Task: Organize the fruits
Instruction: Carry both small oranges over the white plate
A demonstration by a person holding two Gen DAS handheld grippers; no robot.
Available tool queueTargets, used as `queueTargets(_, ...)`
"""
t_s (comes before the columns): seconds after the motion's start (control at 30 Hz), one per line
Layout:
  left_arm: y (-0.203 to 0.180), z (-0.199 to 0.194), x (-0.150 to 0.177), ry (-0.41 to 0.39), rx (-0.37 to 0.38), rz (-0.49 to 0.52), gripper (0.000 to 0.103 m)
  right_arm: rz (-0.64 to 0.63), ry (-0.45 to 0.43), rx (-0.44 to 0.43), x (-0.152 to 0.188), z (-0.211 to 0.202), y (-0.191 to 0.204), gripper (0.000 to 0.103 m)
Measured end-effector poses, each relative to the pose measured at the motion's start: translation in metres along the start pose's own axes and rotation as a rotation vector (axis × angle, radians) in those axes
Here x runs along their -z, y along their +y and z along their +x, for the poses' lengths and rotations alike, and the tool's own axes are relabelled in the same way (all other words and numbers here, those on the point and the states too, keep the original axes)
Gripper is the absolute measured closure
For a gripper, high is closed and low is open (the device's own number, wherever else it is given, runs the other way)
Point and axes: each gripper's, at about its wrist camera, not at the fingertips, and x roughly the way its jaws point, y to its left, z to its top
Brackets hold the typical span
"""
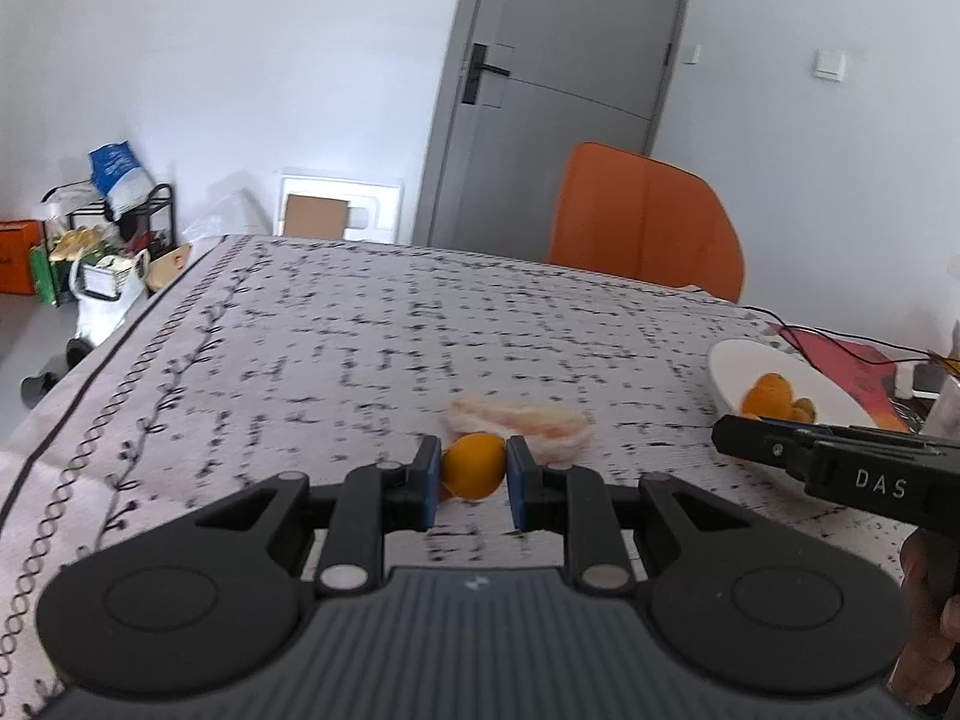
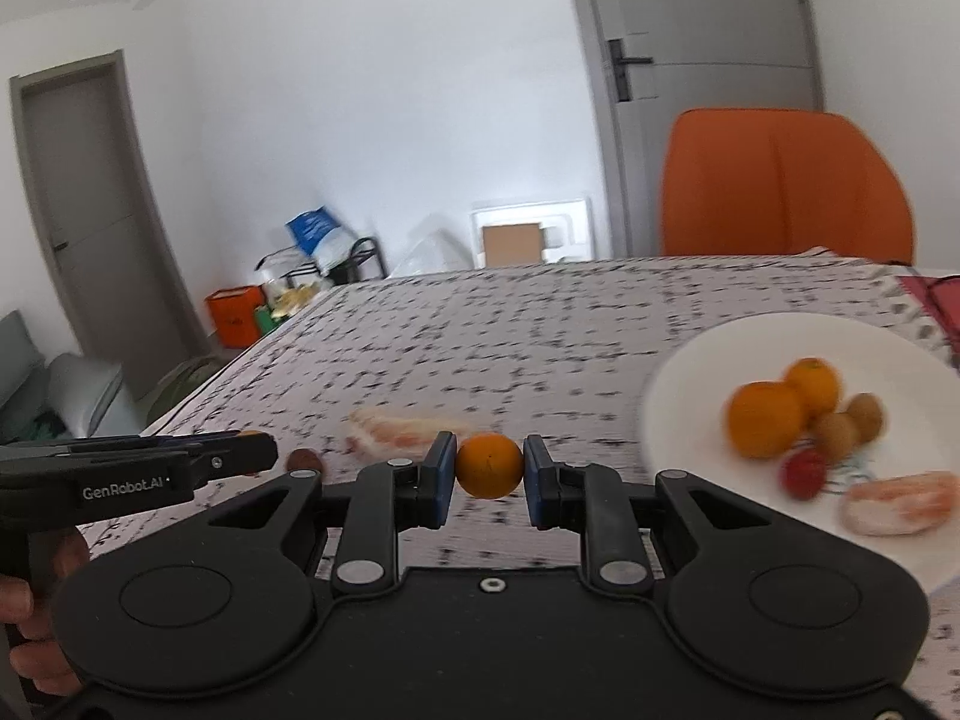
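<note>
Both grippers loaded: left gripper (image 1: 469, 471) fingers clamp an orange (image 1: 473, 465); right gripper (image 2: 489, 468) fingers clamp another orange (image 2: 489, 465), plate (image 2: 708, 348) at its 2 o'clock. Plate already holds several fruits. Pomelo segment (image 2: 408, 429) remains on desk (image 2: 510, 324). Judged roughly half done.

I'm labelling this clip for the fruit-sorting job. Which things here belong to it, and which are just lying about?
Part of the job:
- small orange in the left gripper
- small orange in the right gripper
- peeled citrus piece on the cloth
- white plate with fruit

Lying about:
- orange chair
- red booklet
- cables
</note>
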Motion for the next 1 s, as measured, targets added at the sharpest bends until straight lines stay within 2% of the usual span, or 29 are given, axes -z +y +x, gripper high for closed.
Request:
queueTargets(0.6,-0.068,0.016,-0.008,-0.014,0.106,0.1,0.082,0.066,-0.073,0.09,0.009,-0.041,-0.056,0.081)
queueTargets(1.0,-0.112,0.027,-0.013,-0.007,0.15,0.158,0.082,0.119,-0.098,0.15,0.012,-0.056,-0.1,0.081)
